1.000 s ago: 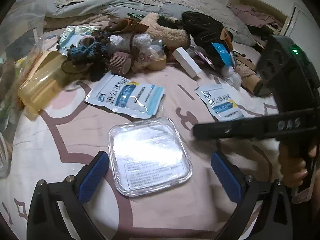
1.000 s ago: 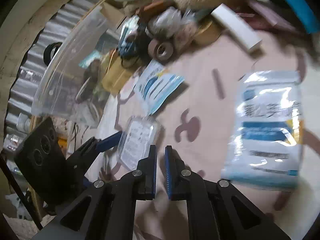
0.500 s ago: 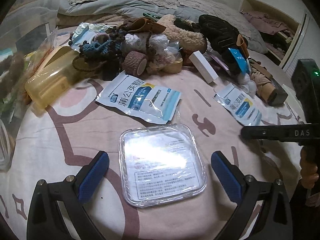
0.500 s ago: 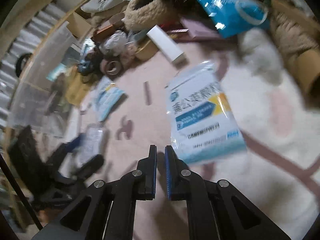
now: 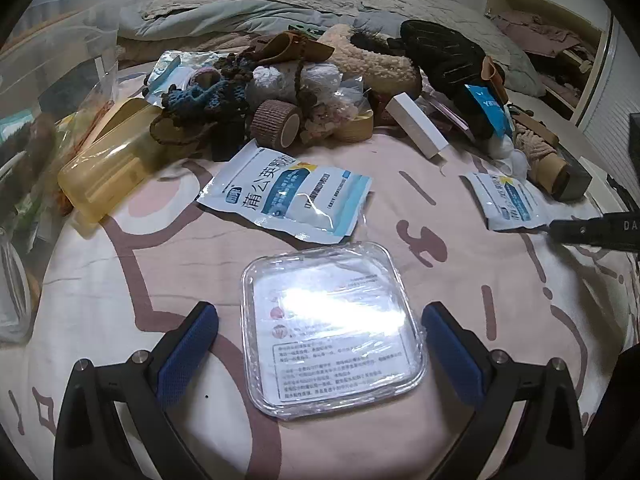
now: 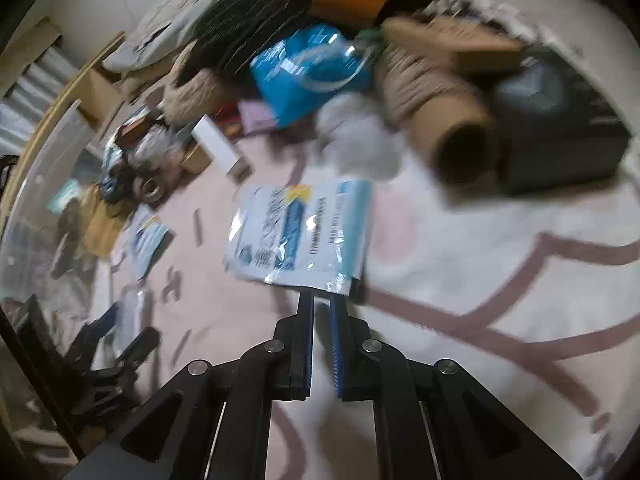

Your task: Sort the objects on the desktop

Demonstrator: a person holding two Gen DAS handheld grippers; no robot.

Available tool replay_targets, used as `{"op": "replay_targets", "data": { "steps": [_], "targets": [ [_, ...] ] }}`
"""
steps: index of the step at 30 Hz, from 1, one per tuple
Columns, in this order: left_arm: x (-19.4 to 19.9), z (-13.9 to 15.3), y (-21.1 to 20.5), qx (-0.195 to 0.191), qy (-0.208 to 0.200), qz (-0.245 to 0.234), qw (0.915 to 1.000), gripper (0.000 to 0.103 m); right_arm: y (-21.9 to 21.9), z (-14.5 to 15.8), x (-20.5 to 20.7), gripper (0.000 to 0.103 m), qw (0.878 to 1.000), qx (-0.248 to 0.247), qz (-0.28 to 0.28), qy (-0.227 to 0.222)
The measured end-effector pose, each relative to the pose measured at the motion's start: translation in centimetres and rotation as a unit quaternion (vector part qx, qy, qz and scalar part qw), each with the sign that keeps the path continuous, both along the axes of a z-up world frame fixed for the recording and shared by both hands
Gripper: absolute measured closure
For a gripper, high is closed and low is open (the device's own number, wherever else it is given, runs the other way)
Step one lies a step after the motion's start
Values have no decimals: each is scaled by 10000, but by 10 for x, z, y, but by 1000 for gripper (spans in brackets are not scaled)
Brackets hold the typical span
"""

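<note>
My left gripper (image 5: pixel 319 334) is open, its blue pads either side of a clear square plastic box (image 5: pixel 332 330) that lies flat on the pink bedsheet. A white-and-blue pouch (image 5: pixel 286 196) lies just beyond the box. My right gripper (image 6: pixel 322 312) is shut and empty, its tips at the near edge of a second white-and-blue pouch (image 6: pixel 300 232). That pouch (image 5: pixel 508 200) and the right gripper's finger (image 5: pixel 592 230) also show at the right of the left wrist view.
A heap of objects lies at the back: yellow case (image 5: pixel 104 164), brown tape roll (image 5: pixel 278 122), white box (image 5: pixel 416 130), blue packet (image 6: pixel 308 68), cardboard tube (image 6: pixel 452 144), black box (image 6: pixel 560 140). A clear storage bin (image 5: pixel 48 64) stands at the left.
My right gripper has swung right and closed in on the second pouch, still shut. My left gripper stays open around the clear box, slightly nearer it.
</note>
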State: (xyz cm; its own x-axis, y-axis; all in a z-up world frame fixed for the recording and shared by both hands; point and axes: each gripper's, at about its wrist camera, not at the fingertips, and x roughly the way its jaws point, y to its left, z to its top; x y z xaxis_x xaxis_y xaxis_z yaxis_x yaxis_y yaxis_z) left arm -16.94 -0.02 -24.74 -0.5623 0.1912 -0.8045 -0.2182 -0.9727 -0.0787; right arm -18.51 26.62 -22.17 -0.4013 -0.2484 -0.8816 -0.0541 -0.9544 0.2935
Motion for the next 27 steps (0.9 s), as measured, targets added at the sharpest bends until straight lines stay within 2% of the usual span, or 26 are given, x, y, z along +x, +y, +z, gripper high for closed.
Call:
{"op": "replay_targets", "data": {
  "steps": [3, 5, 10, 11, 12, 13, 14, 17, 22, 24, 27],
  "targets": [
    [1, -1, 0, 19, 31, 63, 10000, 0, -4, 7, -1, 95, 9966, 764, -236, 218],
    [1, -2, 0, 20, 57, 111, 9999, 0, -3, 7, -2, 95, 9949, 882, -408, 276],
    [2, -2, 2, -22, 89, 167, 9998, 0, -5, 4, -6, 95, 9972, 33, -481, 568],
    [2, -2, 2, -22, 92, 173, 9998, 0, -9, 4, -7, 89, 9969, -10, -427, 666],
    [3, -2, 2, -18, 95, 180, 9998, 0, -14, 5, -6, 64, 9966, 54, -407, 716],
    [3, -2, 2, -15, 95, 183, 9998, 0, -20, 6, -6, 43, 9962, 146, -402, 757],
    [3, -2, 2, -15, 95, 187, 9998, 0, -22, 8, -5, 11, 9954, 254, -400, 831],
    [3, -2, 3, -26, 101, 207, 9997, 0, -37, 10, -9, 9, 9939, 447, -273, 965],
    [3, -2, 4, -44, 122, 234, 9996, 0, -54, -8, -24, 9, 9941, 689, -273, 797],
    [3, -3, 4, -52, 129, 245, 9996, 0, -59, -13, -30, 4, 9932, 840, -338, 737],
    [2, -3, 4, -59, 122, 255, 9996, 0, -61, -19, -37, 2, 9921, 957, -444, 682]
  ]
}}
